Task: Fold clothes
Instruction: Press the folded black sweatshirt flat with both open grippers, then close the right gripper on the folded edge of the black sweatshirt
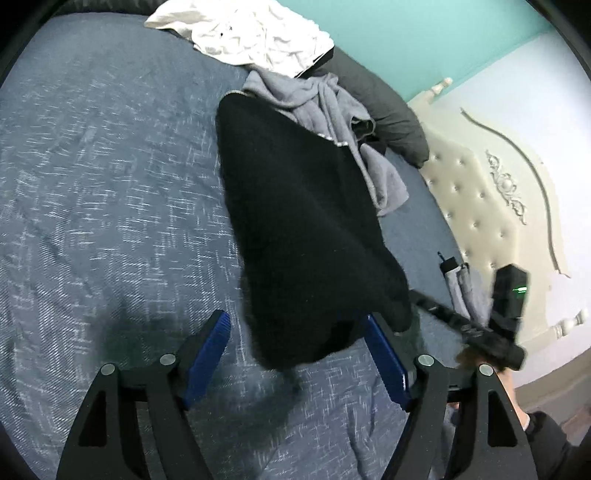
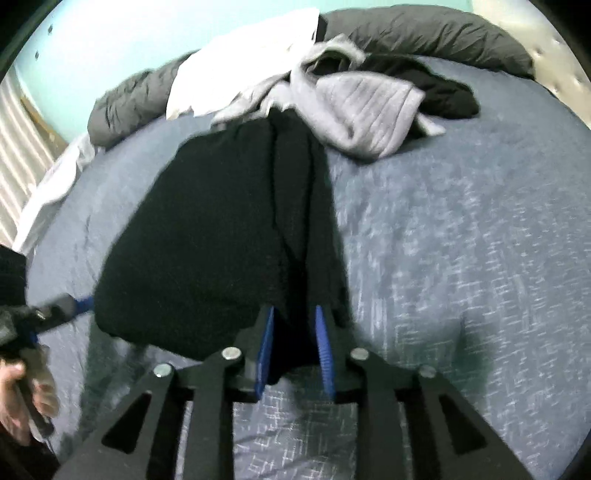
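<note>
A black knit garment point(image 1: 295, 229) hangs lifted over the blue-grey bed point(image 1: 103, 184). In the right wrist view the garment point(image 2: 221, 229) runs from the clothes pile down into my right gripper point(image 2: 295, 325), whose blue pads are shut on its near edge. My left gripper point(image 1: 295, 332) is open, its blue pads wide apart. The garment's lower end droops between them and is not clamped. The right gripper shows in the left wrist view point(image 1: 491, 325) at the right. The left gripper shows at the left edge of the right wrist view point(image 2: 70, 302).
A pile lies at the bed's far side: a white garment point(image 1: 243, 33), a grey garment point(image 1: 332, 110) and a dark duvet point(image 1: 391, 107). A cream tufted headboard point(image 1: 476, 192) and teal wall stand at the right. A grey ribbed garment point(image 2: 369, 107) lies behind the black one.
</note>
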`<state>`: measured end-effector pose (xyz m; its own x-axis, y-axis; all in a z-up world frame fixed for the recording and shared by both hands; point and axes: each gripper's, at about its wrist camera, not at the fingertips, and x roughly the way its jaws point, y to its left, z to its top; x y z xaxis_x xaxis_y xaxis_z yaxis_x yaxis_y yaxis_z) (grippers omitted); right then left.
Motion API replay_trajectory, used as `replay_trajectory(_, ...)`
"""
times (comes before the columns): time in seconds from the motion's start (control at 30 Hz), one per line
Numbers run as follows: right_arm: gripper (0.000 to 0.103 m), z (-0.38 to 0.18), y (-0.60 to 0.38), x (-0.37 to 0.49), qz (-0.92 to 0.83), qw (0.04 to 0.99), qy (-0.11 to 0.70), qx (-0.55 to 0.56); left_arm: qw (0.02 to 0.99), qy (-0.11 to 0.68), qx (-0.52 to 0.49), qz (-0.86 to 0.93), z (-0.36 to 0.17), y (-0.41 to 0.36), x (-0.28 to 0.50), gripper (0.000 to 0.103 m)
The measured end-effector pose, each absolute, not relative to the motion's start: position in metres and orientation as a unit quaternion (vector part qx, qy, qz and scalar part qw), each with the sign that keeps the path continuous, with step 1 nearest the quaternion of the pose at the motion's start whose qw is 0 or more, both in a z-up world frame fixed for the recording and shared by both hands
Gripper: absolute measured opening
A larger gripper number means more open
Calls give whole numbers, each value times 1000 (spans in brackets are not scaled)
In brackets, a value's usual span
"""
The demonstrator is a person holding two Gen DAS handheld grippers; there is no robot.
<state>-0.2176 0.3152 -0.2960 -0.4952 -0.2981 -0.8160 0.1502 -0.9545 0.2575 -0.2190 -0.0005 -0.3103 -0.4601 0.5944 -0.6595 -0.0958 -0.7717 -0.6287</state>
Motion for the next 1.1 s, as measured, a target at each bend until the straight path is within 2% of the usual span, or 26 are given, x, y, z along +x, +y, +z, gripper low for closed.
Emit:
replay_trajectory(0.1,35,-280,331,-218,-873,108,-104,464,203,-262,-486,809,-313,4,-226,78)
replay_trajectory(0.17,47,-277,343,-227,-870,101,-142,461,197,-267,-494,804,-314,6,-229,78)
replay_trajectory(0.27,52,-283,349,-240,-848,117,-193,480,190,-276,-503,797,-316,8,-235,79)
replay_trajectory(0.3,57,-286,346,-242,-839,123,-197,491,188,-272,-508,796,-317,11,-237,79)
replay_trajectory(0.47,68,-309,318,-243,-816,144,-167,534,191,-260,-527,786,-325,22,-245,79)
replay_trajectory(0.6,72,-328,315,-254,-806,139,-164,551,198,-254,-532,783,-334,28,-248,81)
replay_trajectory(0.73,72,-339,314,-260,-798,159,-166,557,205,-258,-535,778,-344,35,-252,80)
replay_trajectory(0.8,72,-340,313,-262,-799,167,-163,555,203,-257,-535,779,-344,41,-253,76)
replay_trajectory(0.9,71,-340,310,-266,-798,176,-154,556,194,-234,-535,788,-339,50,-255,75)
replay_trajectory(0.93,70,-339,309,-267,-797,180,-152,557,193,-230,-536,789,-338,52,-255,74)
replay_trajectory(1.0,56,-339,307,-270,-795,187,-148,558,193,-227,-536,790,-336,52,-254,73)
replay_trajectory(1.1,55,-340,306,-273,-791,197,-144,561,197,-224,-540,787,-335,50,-255,73)
